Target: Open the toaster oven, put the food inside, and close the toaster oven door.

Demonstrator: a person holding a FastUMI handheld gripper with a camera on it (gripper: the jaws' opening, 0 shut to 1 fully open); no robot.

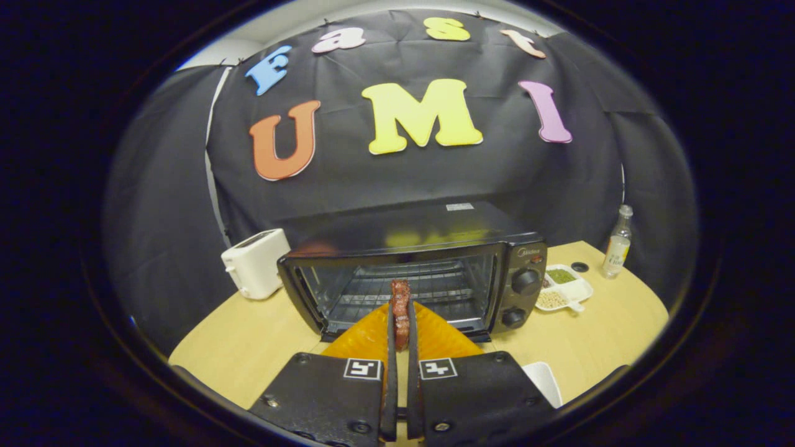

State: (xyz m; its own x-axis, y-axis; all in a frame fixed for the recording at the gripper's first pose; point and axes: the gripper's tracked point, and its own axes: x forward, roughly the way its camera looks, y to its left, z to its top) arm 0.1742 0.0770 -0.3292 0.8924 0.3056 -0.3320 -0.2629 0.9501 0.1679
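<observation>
Both tool (401, 323) fingers grip meat (400, 297) before open oven (422, 279).

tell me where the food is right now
In the gripper view the food is clamped between the gripper fingers, above the orange plate, before the open toaster oven.

Little can be read here. The oven (410, 279) carries a small pale brand mark (529, 252) on its control panel, above the two knobs; its letters are too small to make out. On the oven's top lies a white sticker (459, 207) with print too fine to read. The bottle (616, 245) at the far corner of the surface has a yellowish label (615, 253), also unreadable. The tool (401, 310), its fingers pressed on the food (400, 290) from both sides, bears two square black-and-white coded markers, one (362, 369) on the left block and one (438, 368) on the right; they hold patterns, not letters or numbers.
</observation>
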